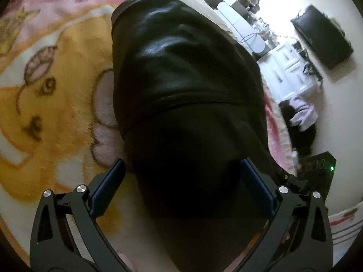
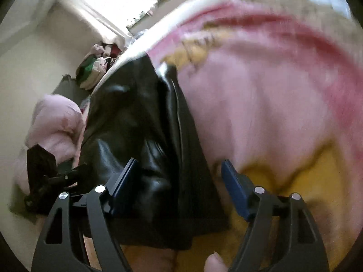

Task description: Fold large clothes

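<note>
The black leather garment lies folded on the fleece blanket, a long dark bundle running away from me toward the far edge of the bed. Its far part is glossy leather with soft creases; the near part is a duller black fabric, set off by a seam across the width. In the right wrist view the same garment sits to the left of the frame, its shiny folds piled up and a flat matte hem at the near end.

My left gripper stands wide open above the near end of the garment. The blue pads flank the dark cloth on both sides, and I cannot see either pad pressing on it. My right gripper is also open, less wide, with the garment's near right edge between its fingers; its left pad is close against the leather, but I cannot tell if it touches. The right pad hangs clear over the blanket.

The blanket carries a yellow cartoon figure with pink and white patches. Beyond the bed in the left view are a black television on the wall and white drawers. In the right view a pink pillow lies left of the garment, and a heap of clothes sits by the bright window.
</note>
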`<state>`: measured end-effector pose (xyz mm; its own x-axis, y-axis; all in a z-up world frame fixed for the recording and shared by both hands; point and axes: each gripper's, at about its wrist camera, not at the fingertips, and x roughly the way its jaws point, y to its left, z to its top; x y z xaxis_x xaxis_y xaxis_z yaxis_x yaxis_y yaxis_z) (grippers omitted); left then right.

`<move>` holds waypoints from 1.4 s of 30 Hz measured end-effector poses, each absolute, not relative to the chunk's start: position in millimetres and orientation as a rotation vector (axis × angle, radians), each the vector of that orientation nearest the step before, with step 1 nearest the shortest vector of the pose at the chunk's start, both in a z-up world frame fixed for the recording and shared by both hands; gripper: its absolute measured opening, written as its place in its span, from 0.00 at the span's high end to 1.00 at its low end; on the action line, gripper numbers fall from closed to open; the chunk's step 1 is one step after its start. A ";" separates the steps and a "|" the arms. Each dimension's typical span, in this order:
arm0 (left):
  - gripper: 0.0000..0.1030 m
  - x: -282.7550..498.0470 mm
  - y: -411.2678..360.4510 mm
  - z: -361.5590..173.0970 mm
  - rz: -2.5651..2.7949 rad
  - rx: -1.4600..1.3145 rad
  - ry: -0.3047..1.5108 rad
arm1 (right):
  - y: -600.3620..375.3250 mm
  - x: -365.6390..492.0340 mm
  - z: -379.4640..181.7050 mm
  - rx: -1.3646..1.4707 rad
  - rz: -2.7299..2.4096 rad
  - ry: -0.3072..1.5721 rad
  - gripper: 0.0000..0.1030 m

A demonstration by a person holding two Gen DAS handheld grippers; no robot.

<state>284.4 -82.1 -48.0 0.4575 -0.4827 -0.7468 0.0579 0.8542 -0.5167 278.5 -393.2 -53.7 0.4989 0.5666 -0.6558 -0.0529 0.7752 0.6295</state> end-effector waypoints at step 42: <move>0.08 249.5 -85.9 -50.7 -0.322 -0.165 1.029 | -268.6 361.9 -36.9 0.078 0.170 1.125 0.61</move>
